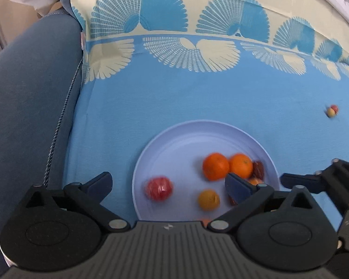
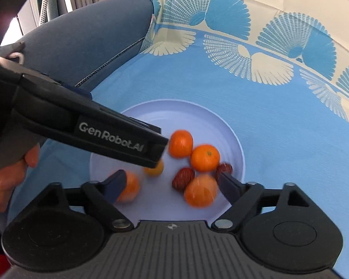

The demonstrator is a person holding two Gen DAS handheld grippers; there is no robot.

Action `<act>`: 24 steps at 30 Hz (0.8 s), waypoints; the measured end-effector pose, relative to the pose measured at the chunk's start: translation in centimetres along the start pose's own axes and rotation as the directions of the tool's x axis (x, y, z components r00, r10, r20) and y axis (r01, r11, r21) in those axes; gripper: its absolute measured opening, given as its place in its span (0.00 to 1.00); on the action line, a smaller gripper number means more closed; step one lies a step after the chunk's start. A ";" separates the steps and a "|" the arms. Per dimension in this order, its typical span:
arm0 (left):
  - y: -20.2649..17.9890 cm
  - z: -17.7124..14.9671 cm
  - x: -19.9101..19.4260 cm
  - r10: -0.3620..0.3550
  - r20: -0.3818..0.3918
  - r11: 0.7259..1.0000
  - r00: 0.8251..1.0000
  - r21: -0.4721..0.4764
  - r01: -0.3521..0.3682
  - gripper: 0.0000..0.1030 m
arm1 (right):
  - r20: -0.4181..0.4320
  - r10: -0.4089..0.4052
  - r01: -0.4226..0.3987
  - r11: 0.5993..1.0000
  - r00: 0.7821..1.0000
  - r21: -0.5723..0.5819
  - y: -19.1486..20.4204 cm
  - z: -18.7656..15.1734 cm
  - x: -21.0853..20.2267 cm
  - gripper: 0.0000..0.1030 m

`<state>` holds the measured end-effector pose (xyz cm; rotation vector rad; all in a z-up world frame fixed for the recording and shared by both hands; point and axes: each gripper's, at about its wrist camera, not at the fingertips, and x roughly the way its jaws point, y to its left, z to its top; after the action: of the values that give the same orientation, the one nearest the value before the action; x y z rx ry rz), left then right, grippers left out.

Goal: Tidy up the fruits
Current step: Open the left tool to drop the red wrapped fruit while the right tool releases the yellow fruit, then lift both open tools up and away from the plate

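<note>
A pale lilac plate (image 1: 174, 137) lies on the blue cloth and holds two oranges (image 1: 215, 166), a red fruit (image 1: 159, 188), a small yellow-orange fruit (image 1: 208, 199) and dark red dates (image 1: 258, 169). My left gripper (image 1: 168, 182) is open and empty above the plate. In the right wrist view the plate (image 2: 221, 125) holds oranges (image 2: 204, 158), dates (image 2: 183, 178) and a blurred orange (image 2: 200, 193). My right gripper (image 2: 172, 184) is open over them, holding nothing. The left gripper's body (image 2: 109, 134) crosses that view.
A small red and yellow fruit (image 1: 332, 111) lies alone on the cloth at the far right. A blue-grey sofa arm (image 1: 30, 93) borders the cloth on the left. The right gripper's fingers (image 1: 302, 179) reach in beside the plate's right rim.
</note>
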<state>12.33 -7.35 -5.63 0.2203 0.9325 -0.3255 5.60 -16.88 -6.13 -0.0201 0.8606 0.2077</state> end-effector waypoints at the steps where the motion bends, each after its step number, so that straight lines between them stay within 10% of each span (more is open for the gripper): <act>1: -0.2 -0.3 -0.8 0.001 0.005 1.000 1.000 0.004 -0.001 1.00 | -0.005 -0.001 0.001 1.000 1.000 0.005 0.1 -0.4 -0.8 0.89; 24: -1.6 -10.3 -20.4 0.145 0.107 0.987 0.984 -0.082 -0.136 1.00 | 0.088 -0.052 0.044 0.995 0.995 0.085 4.3 -7.6 -18.0 0.99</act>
<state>-7.19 -1.83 4.96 0.1960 0.8111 -0.1706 -12.39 -16.53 2.79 0.0458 0.7776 0.1266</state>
